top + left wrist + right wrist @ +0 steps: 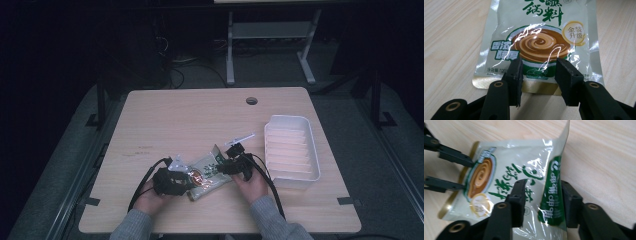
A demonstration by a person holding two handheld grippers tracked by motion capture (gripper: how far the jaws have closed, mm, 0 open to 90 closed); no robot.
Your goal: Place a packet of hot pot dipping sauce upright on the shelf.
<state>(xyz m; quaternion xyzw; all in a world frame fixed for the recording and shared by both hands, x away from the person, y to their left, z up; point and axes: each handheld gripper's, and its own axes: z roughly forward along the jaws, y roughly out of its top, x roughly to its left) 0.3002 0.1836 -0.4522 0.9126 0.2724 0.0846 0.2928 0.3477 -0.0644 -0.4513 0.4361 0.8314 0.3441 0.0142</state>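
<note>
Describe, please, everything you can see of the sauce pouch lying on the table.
The sauce pouch is a glossy pale-green plastic sachet with a gold bottom band, green Chinese lettering and a picture of swirled brown sauce in a bowl. It lies flat on the wooden table, near the person's edge. The left gripper straddles its gold end; the right gripper brackets a raised fold at its dark-green end.

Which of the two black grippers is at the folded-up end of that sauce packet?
The right gripper. Its jaws straddle the packet's raised, folded green end, whereas the left gripper sits at the flat gold-edged end beside the picture of the bowl.
</note>
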